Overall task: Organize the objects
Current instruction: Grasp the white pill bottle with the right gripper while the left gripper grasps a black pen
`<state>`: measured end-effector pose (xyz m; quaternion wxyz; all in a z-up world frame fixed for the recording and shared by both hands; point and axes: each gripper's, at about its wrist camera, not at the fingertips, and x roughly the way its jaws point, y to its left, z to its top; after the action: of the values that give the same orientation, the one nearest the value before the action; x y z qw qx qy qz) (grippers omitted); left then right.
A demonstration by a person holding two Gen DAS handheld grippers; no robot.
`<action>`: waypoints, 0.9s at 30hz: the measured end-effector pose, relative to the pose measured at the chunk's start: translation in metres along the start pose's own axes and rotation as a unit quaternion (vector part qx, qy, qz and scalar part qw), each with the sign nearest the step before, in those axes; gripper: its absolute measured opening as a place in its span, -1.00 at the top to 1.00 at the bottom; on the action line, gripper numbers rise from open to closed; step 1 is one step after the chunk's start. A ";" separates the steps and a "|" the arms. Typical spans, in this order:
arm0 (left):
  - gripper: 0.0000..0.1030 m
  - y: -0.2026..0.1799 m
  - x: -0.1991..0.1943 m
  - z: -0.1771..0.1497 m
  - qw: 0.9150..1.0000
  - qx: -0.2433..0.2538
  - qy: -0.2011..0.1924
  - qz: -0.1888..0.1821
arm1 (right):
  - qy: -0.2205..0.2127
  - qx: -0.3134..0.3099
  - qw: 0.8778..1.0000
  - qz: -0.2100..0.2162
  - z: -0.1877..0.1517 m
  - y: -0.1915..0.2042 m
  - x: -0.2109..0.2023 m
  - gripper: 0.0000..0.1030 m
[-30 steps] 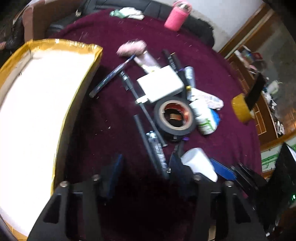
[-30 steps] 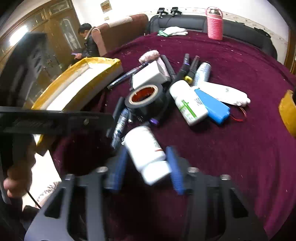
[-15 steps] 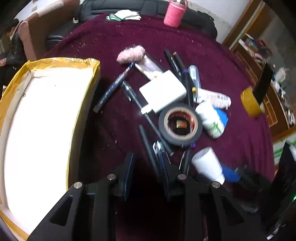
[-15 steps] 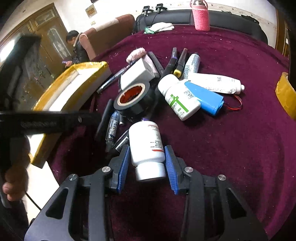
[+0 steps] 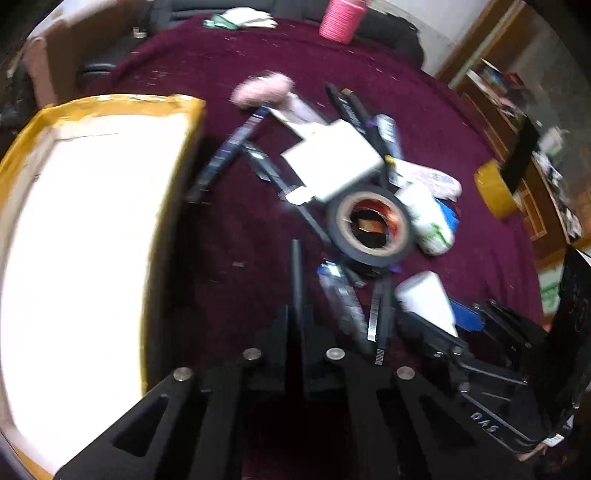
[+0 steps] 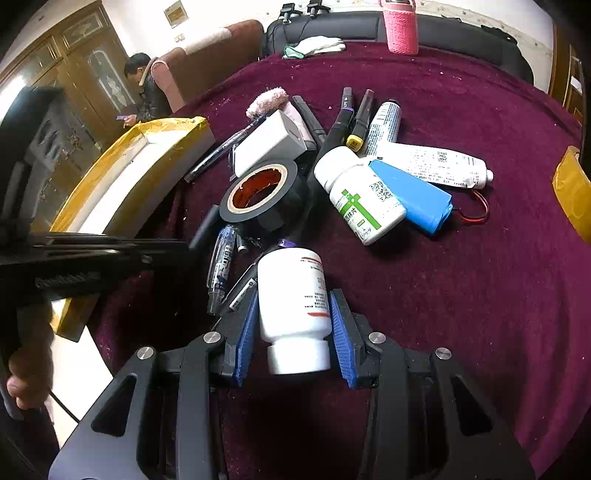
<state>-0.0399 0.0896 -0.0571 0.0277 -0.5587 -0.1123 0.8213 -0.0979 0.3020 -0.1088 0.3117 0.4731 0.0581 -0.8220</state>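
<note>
A pile of small objects lies on a maroon cloth: a black tape roll (image 6: 260, 194), a white box (image 6: 271, 142), pens, tubes and bottles. My right gripper (image 6: 293, 308) is shut on a white pill bottle (image 6: 293, 295) with red print, cap toward the camera. My left gripper (image 5: 295, 317) is shut on a thin black pen (image 5: 296, 280) that points away from the camera. The left gripper also shows in the right wrist view (image 6: 92, 254), at the left. The white bottle shows in the left wrist view (image 5: 424, 299), held by the right gripper.
A yellow-rimmed white box (image 5: 74, 221) stands at the left, also in the right wrist view (image 6: 122, 173). A green-cross bottle (image 6: 360, 197), a blue pouch (image 6: 413, 192) and a white tube (image 6: 432, 164) lie to the right. A pink cup (image 6: 400, 26) stands far back.
My left gripper has closed from wide open onto the black pen. My right gripper has closed on the white bottle and now holds it straight.
</note>
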 end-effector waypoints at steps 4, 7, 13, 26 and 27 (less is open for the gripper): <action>0.95 -0.012 0.001 0.001 1.000 0.006 -0.012 0.003 | 0.002 0.010 1.000 -0.005 0.006 0.001 0.003 0.28; 0.86 -0.025 0.009 0.004 1.000 0.019 -0.005 0.012 | 0.008 0.001 1.000 -0.024 0.011 0.007 0.008 0.30; 1.00 -0.020 0.006 -0.002 0.999 0.023 -0.026 0.008 | 0.031 0.007 0.999 -0.035 0.018 0.005 0.008 0.30; 1.00 0.013 -0.003 -0.026 0.998 -0.036 -0.031 -0.036 | 0.012 0.090 0.996 -0.005 0.010 -0.014 -0.006 0.31; 1.00 0.014 -0.005 -0.027 0.998 -0.036 -0.037 -0.040 | 0.004 0.093 0.996 0.001 0.009 -0.014 -0.010 0.31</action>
<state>-0.0121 0.0796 -0.0650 0.0361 -0.5234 -0.1651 0.8352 -0.1093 0.3144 -0.0990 0.2671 0.5035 -0.0174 -0.8215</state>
